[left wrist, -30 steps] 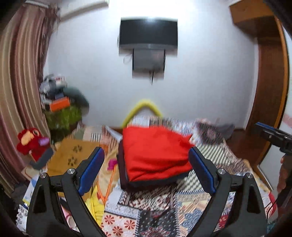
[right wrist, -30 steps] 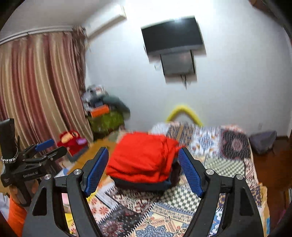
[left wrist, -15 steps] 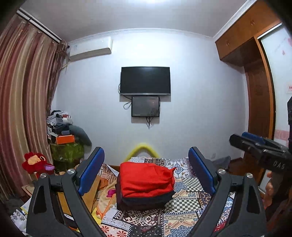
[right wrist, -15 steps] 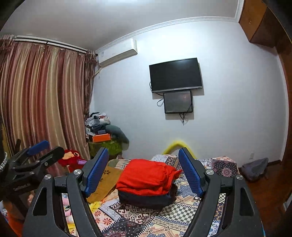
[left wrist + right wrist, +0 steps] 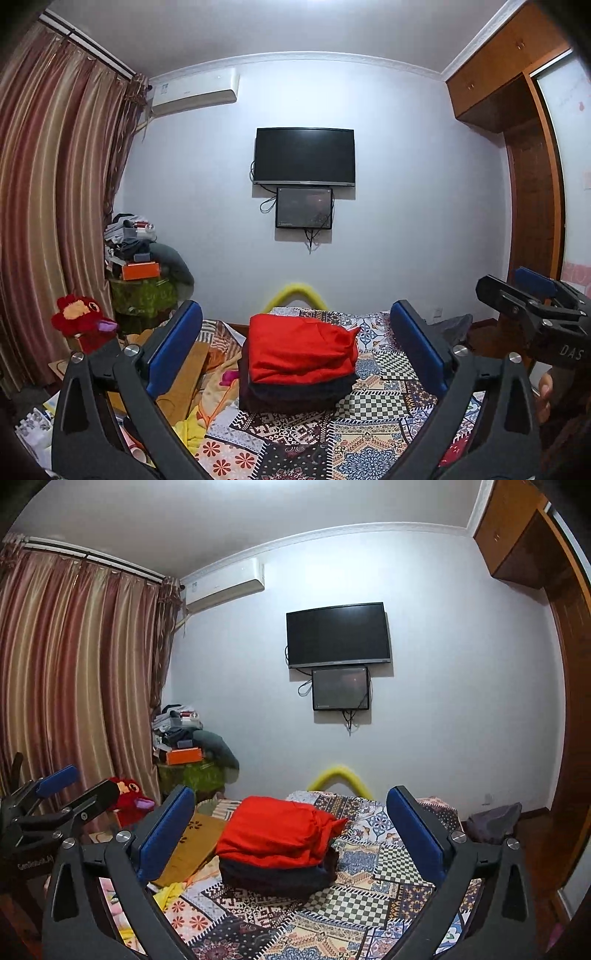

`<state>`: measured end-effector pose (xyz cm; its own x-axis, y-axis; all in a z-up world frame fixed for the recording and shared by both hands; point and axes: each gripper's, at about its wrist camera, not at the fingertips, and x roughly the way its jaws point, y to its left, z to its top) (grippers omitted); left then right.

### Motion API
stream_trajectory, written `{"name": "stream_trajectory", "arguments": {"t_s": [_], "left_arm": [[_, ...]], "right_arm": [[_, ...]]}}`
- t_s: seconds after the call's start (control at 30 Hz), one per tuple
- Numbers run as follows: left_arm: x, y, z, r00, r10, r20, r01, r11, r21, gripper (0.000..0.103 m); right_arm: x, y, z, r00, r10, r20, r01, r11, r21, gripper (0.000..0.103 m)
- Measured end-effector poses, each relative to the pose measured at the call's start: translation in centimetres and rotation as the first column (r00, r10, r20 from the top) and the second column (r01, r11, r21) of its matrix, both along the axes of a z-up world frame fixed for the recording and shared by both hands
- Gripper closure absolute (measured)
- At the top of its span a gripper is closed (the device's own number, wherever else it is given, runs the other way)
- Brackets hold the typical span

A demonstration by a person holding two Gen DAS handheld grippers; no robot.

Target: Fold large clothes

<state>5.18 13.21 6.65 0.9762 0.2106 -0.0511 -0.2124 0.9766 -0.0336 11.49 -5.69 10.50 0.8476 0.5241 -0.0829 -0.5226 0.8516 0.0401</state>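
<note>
Patchwork bedspread (image 5: pixel 373 402) covers the bed under a wall-mounted television (image 5: pixel 304 155), with striped curtains (image 5: pixel 44 206) to the left. On the spread, toward its far left part, sits the red garment (image 5: pixel 299 350), folded on top of a dark folded garment (image 5: pixel 295 391). My left tongs (image 5: pixel 295 350) and right tongs (image 5: pixel 291 834) both point level at that stack, well short of it, and both are opening with nothing between their blue pads (image 5: pixel 173 350). Seen from either hand the stack lies straight ahead, its long side running across my view. I judge the left hand slightly nearer, since the stack looks squarer from there.
</note>
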Motion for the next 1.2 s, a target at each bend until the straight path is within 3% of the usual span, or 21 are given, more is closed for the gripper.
{"name": "stream_trajectory", "arguments": {"t_s": [1.2], "left_arm": [[1.3, 0.0, -0.7, 0.999, 0.009, -0.042, -0.009, 1.000, -0.008, 0.001]], "right_arm": [[-0.7, -0.6, -0.2, 1.000, -0.013, -0.026, 0.012, 0.999, -0.033, 0.000]]}}
